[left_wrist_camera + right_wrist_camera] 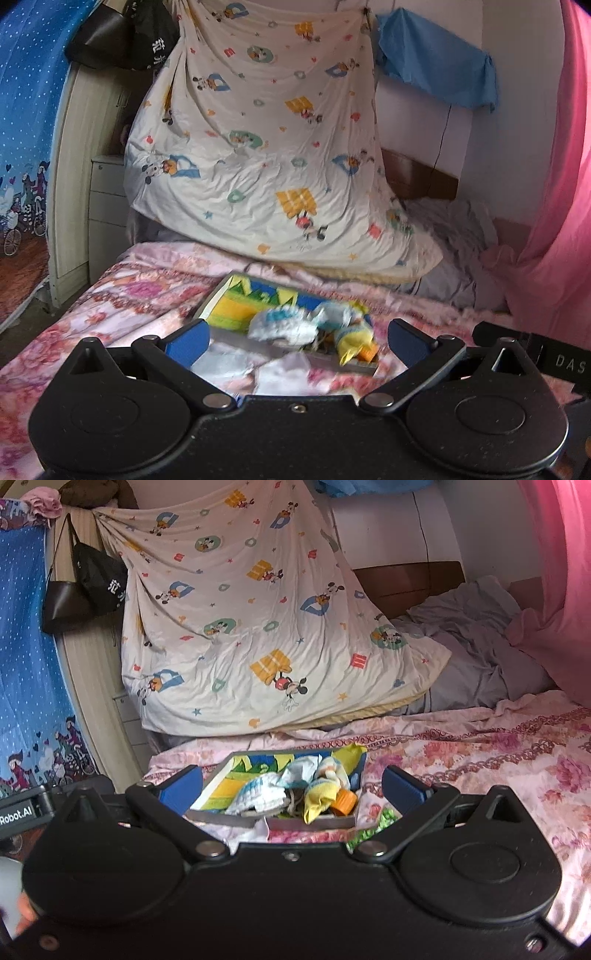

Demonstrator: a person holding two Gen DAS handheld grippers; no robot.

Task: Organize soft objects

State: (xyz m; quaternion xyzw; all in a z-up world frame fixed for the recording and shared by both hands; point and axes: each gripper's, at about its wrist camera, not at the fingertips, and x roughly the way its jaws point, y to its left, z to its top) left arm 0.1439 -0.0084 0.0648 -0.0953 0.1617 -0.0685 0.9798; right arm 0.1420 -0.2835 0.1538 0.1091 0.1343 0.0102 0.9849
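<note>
Bed with a pink flowery bedspread (480, 746) under both tools. Cartoon mouse sheet (258, 627) hanging behind, pink curtain (554, 572) off to the right, blue dotted curtain (26, 110) to the left. Just ahead of the left gripper (295, 341) and right gripper (291, 786), both spread wide and holding nothing: a shallow box (221, 816) with crumpled socks (266, 794), white-blue and yellow, piled inside.

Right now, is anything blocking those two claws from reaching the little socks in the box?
Nothing visible does. The socks lie heaped in the open box on the bed, straight ahead of the open right gripper and the open left gripper.
</note>
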